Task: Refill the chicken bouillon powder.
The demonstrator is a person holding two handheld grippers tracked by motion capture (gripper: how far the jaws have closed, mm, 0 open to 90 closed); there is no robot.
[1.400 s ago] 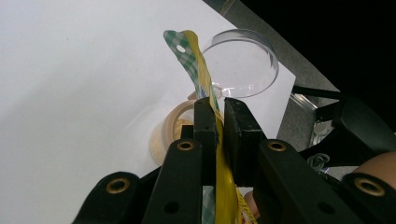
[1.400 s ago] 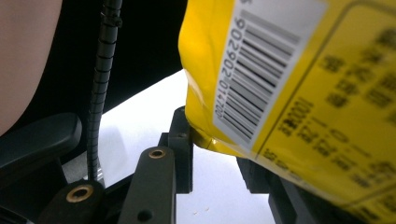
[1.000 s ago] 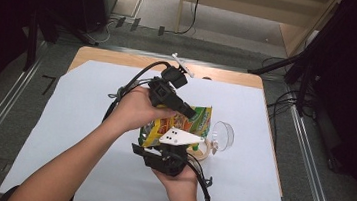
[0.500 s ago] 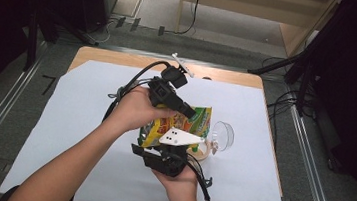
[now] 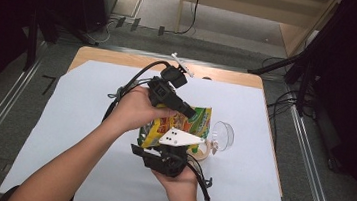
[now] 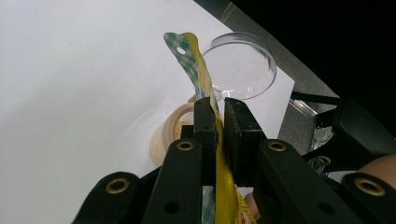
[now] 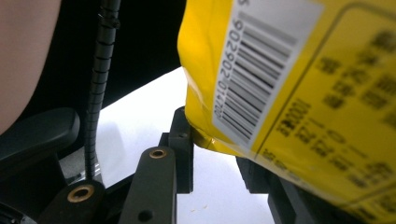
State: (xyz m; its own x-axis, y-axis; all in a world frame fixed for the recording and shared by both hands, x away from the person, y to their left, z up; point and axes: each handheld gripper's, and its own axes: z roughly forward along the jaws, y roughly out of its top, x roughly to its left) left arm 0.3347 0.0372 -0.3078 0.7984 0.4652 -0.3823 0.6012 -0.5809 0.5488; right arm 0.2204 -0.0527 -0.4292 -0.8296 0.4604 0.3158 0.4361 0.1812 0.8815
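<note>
Item: yellow snack bag point(image 5: 191, 124), held above the counter point(image 5: 89, 121) toward its right edge. Left tool point(image 6: 219, 121) clamps the bag's top seam; right tool point(image 5: 168, 155) grips its lower edge, likely bracing it for tearing open. Nearby: clear lid point(image 5: 223, 134), tape roll point(image 5: 201, 150).

Wooden table point(image 5: 101, 54) under a white sheet point(image 5: 64, 118); on the sheet sit a clear round lid point(image 5: 223, 134) and a tape roll point(image 5: 200, 150), side by side.
</note>
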